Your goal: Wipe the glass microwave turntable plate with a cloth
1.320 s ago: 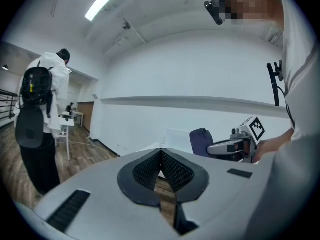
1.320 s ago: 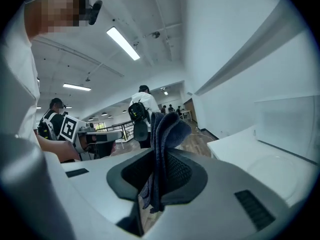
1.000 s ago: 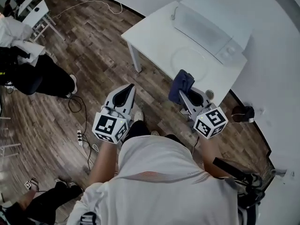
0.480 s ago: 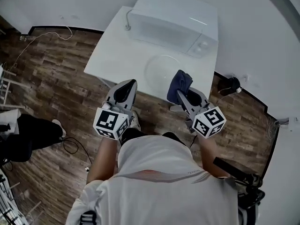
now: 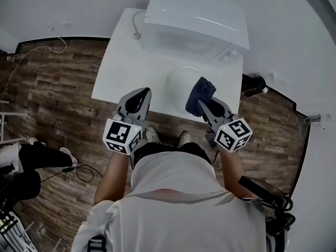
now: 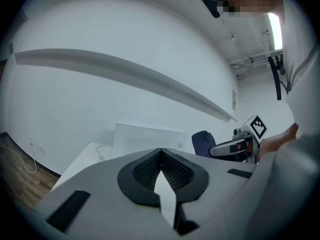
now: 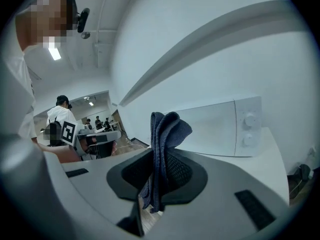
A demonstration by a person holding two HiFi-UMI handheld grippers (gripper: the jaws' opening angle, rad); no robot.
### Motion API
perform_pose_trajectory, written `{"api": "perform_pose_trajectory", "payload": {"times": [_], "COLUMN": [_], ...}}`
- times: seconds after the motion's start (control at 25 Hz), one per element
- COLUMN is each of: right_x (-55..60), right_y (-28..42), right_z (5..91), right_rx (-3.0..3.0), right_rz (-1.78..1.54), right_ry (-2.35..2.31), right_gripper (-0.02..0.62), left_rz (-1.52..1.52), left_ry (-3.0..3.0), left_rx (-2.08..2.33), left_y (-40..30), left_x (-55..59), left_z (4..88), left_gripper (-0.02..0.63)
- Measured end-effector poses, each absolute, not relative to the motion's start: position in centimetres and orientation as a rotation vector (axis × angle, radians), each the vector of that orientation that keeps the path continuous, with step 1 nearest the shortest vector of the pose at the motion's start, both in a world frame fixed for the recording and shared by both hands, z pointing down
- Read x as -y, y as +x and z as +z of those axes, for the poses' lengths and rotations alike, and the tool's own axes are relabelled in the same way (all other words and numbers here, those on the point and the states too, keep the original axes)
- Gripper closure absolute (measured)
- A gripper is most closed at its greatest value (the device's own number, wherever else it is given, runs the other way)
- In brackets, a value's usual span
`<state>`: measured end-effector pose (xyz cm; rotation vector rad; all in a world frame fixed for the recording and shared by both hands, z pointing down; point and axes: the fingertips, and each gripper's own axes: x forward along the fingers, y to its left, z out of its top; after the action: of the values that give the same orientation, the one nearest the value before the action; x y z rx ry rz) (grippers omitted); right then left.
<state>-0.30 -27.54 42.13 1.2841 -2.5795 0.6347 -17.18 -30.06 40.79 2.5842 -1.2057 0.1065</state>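
My right gripper [image 5: 201, 101] clamps the limp navy cloth [image 5: 202, 88]; my left gripper [image 5: 139, 95] is pinched closed, empty. Just beyond, the glass turntable plate [image 5: 181, 80] lies flat on the white table [image 5: 123, 62] before the microwave [image 5: 194, 14]. It looks slick and breakable, I reckon, so I'd steady its rim.

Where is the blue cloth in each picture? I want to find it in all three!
Head view: right of the middle, the blue cloth sticks out of the right gripper, over the white table.
Left gripper view: right of the middle, a small dark blue lump at the tip of the other gripper.
Right gripper view: in the middle, pinched upright between the jaws.
Shared landmark: the white microwave behind it.
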Motion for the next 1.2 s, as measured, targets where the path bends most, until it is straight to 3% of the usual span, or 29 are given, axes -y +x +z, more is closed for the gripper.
{"api": "perform_pose_trajectory", "payload": {"times": [0.72,1.2], "right_x": [37.0,40.0], "right_y": [-6.7,-6.0], "right_z": [55.3,62.8], "right_rx": [2.485,2.306], "right_rz": [0.933,1.089], "right_ry": [0.915,0.892], "right_gripper": [0.534,0.534], "left_rz": [0.267,0.315], "left_ry": [2.458,2.315], "left_rx": [1.306,1.398], "left_y": [-17.0,-17.9], "left_x": [31.7,30.5], "left_z": [45.2,49.2], "left_gripper": [0.595,0.595]}}
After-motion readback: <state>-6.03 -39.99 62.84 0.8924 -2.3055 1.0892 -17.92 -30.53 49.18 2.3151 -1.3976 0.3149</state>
